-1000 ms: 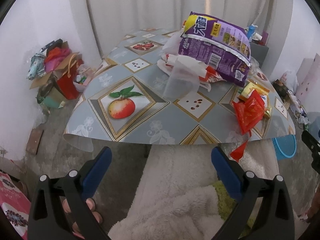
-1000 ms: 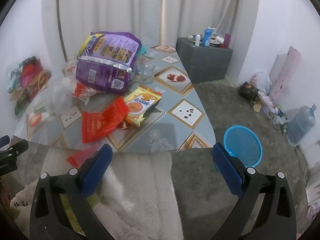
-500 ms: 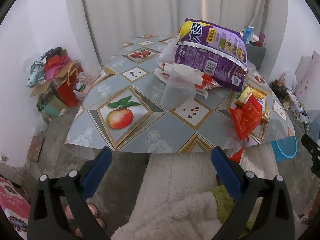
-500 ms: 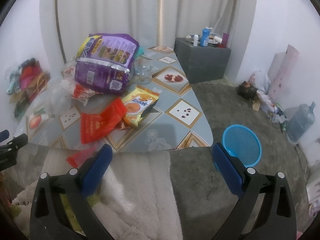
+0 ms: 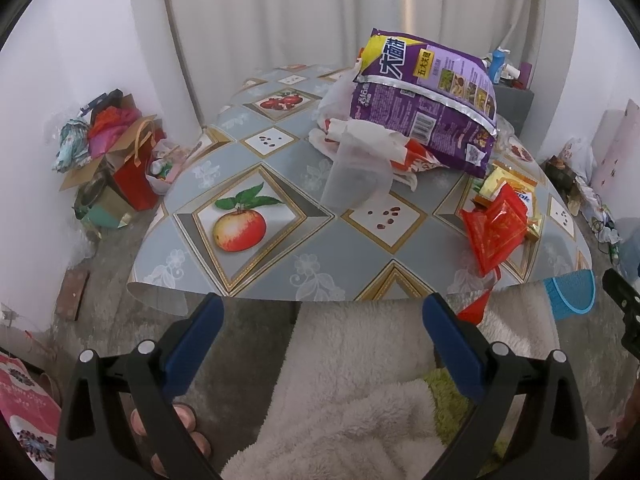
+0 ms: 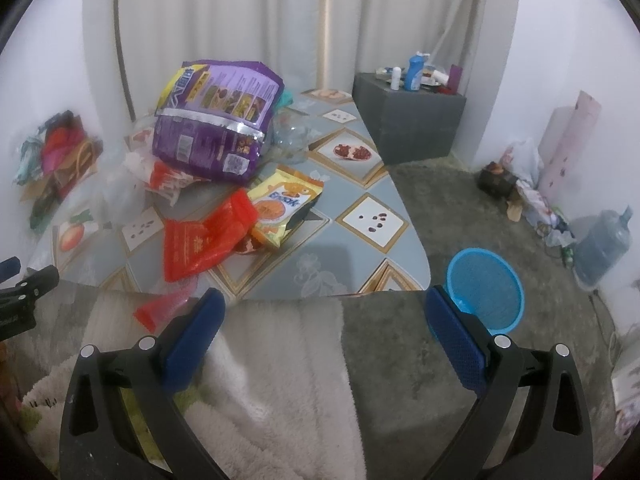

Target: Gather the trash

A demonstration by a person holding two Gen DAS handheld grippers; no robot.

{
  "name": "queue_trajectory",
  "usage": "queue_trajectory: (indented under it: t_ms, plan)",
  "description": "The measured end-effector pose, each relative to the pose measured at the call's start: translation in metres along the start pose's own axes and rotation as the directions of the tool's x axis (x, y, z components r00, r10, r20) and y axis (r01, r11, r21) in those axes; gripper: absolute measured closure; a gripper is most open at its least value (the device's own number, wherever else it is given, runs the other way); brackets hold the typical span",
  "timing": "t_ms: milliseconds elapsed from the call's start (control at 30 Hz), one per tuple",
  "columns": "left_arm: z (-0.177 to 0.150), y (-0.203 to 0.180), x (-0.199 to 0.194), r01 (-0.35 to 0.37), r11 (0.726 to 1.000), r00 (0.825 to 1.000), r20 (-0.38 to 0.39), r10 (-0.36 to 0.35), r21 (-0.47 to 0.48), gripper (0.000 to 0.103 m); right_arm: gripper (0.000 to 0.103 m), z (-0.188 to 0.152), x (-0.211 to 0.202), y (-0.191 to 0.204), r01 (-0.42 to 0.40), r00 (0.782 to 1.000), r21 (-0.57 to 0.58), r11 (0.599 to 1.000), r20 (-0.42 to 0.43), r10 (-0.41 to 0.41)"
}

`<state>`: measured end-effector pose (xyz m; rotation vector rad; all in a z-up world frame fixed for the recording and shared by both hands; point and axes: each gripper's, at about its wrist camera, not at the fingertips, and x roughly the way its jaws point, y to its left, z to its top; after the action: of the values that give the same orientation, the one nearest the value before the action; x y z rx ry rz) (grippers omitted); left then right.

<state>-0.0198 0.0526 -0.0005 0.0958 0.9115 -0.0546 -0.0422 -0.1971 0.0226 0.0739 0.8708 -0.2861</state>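
Both the left tool [image 5: 318,312] and right tool [image 6: 322,306] are held released and empty short of the worktop [image 5: 280,240], where a purple bag [image 5: 424,96] printed with Chinese characters is propped behind a red wrapper [image 5: 494,232] and a yellow packet [image 6: 286,206]

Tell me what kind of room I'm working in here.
Probably a lived-in home room: a low table with a fruit-print cover, curtains behind it, and a water jug on the carpeted floor.

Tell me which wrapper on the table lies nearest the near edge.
The red wrapper. It reaches almost to the table's near edge; the yellow snack bag and purple bag lie farther back.
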Motion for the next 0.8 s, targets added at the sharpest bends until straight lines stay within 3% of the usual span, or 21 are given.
queue_trajectory:
  t_ms: [800]
  plan:
    - [0.000,0.000,0.011,-0.004,1.000,0.999,-0.051,0.004,0.000,0.006,0.008,0.000,0.005,0.002,-0.006,1.000,-0.001,1.000,-0.010,0.006]
